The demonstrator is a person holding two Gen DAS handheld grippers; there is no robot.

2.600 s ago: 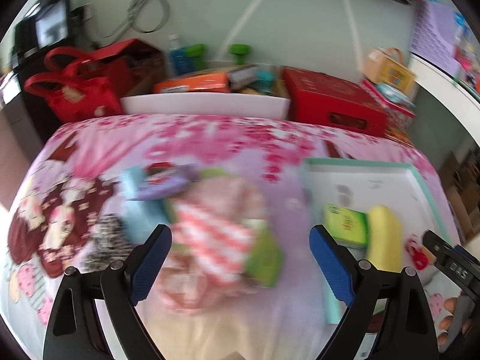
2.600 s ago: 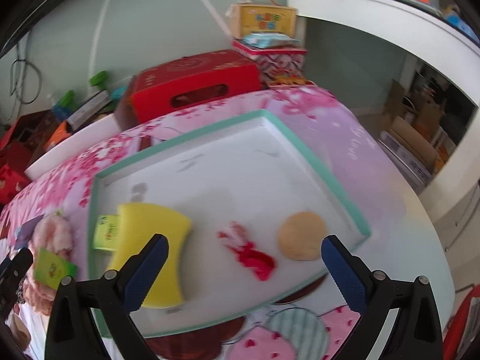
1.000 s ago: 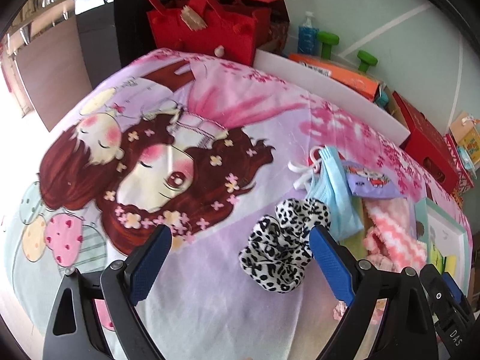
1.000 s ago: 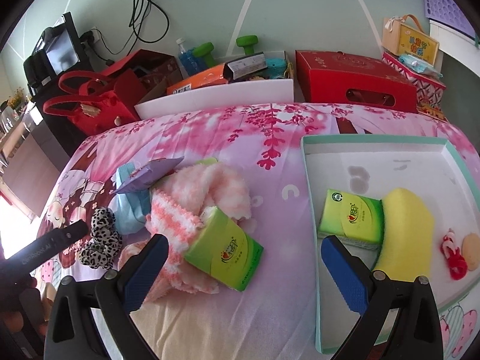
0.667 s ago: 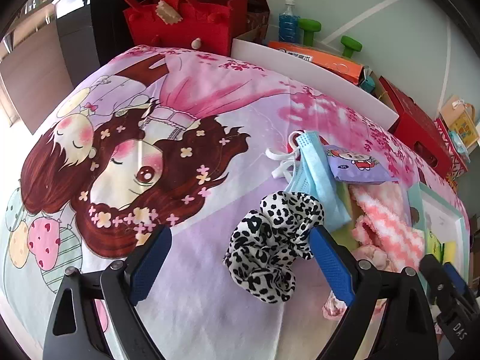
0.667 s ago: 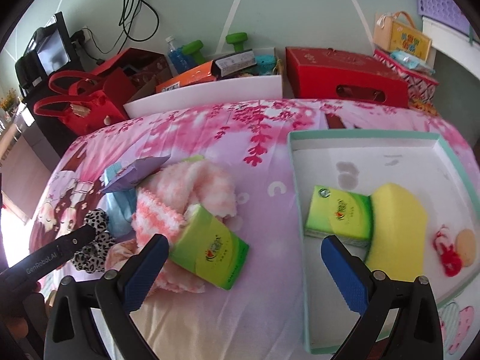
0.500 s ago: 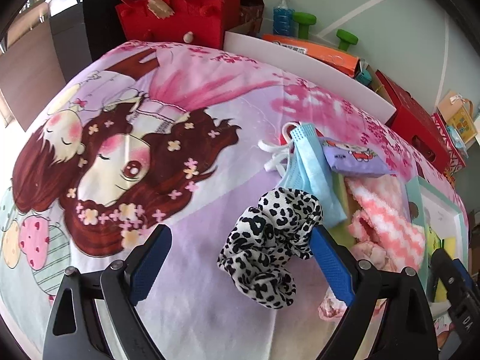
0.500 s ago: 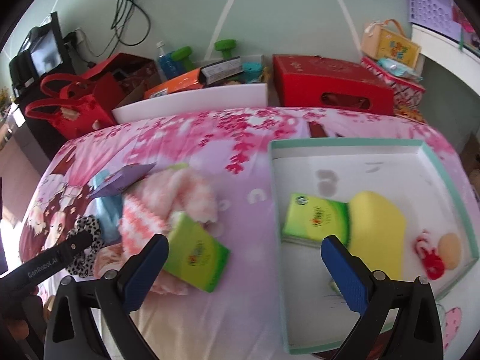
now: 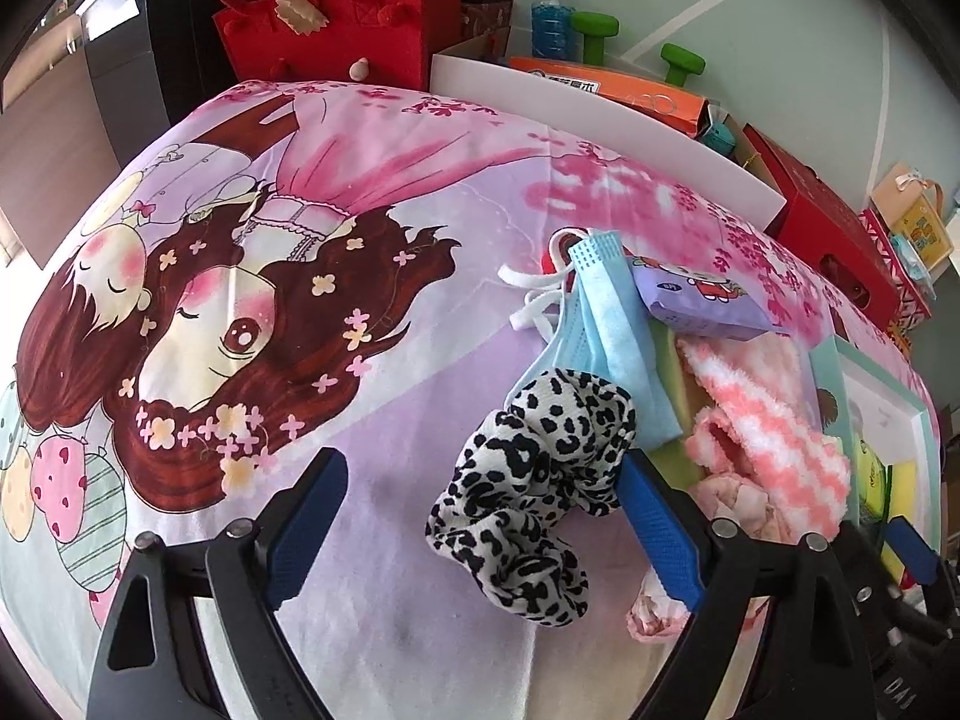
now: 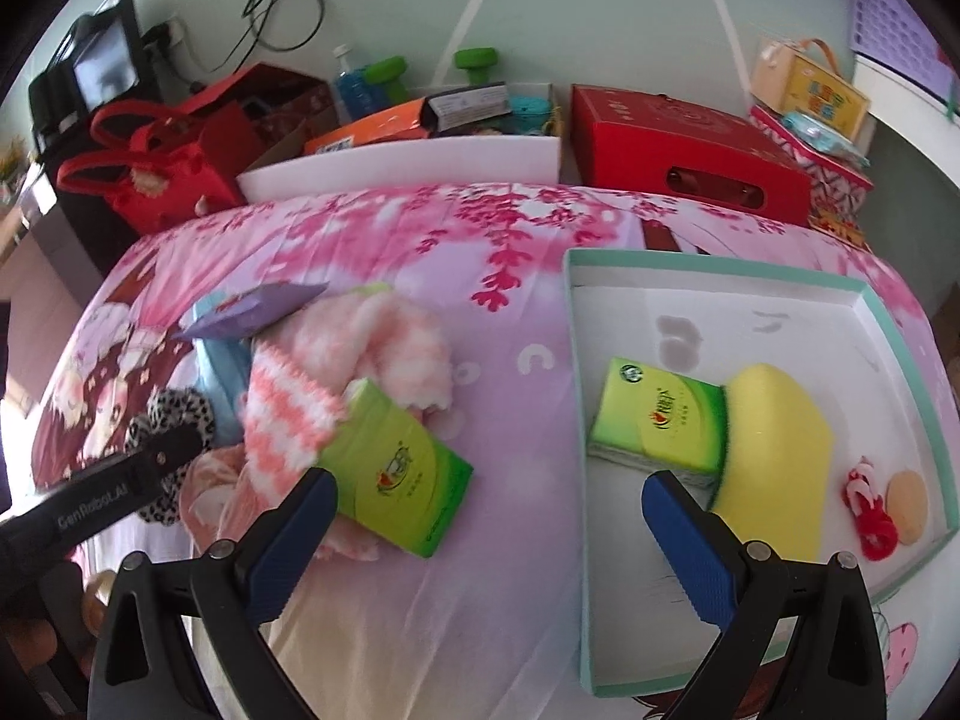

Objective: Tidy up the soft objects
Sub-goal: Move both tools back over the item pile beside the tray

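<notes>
Left gripper [image 9: 480, 516] wide open over crinkled leopard-print scrunchie [image 9: 534, 486], lower centre of left view; nothing grasped.
Right gripper [image 10: 486, 516] open, empty. Only right view shows the whole teal-rimmed tray [image 10: 888, 324]: glossy green tissue pack [image 10: 660, 426], smooth yellow sponge [image 10: 774, 450]; fuzzy pink-striped sock [image 10: 300, 414] centre left.

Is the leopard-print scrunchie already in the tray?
No. The scrunchie lies on the bedsheet beside the blue face mask, while the tray holds a tissue pack and a yellow sponge.
</notes>
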